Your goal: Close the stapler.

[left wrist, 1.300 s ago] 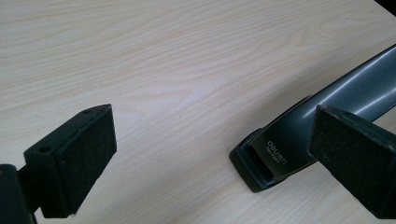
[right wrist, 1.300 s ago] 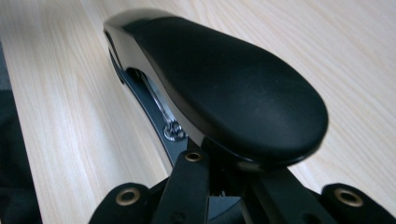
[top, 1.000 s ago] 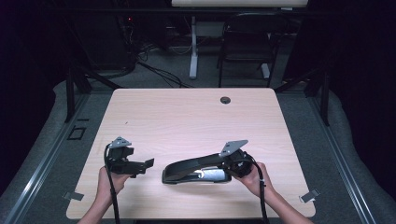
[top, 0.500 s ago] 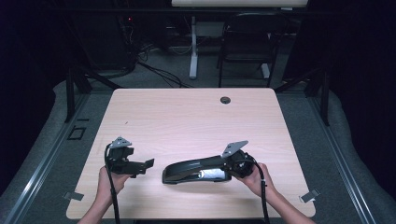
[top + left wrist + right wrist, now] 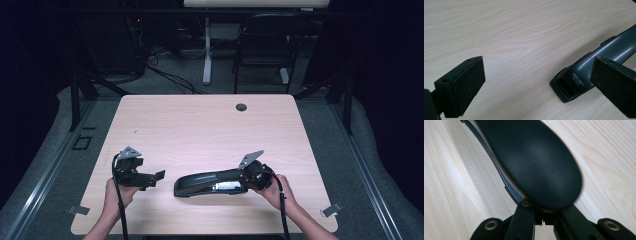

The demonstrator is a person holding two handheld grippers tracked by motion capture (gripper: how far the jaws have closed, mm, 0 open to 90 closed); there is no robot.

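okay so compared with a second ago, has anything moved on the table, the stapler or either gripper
Nothing has visibly changed. The right gripper stays shut on the rear end of the stapler, which lies in the same place on the table. The left gripper stays open beside it.

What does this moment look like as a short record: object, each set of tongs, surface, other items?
object: dark long-arm stapler lying on the table
right tongs: shut on the stapler's rear end, held by the person's right hand
left tongs: open, nothing between the pads, facing the stapler's front end, apart from it
surface: light wooden table
other items: small round dark grommet near the table's far edge
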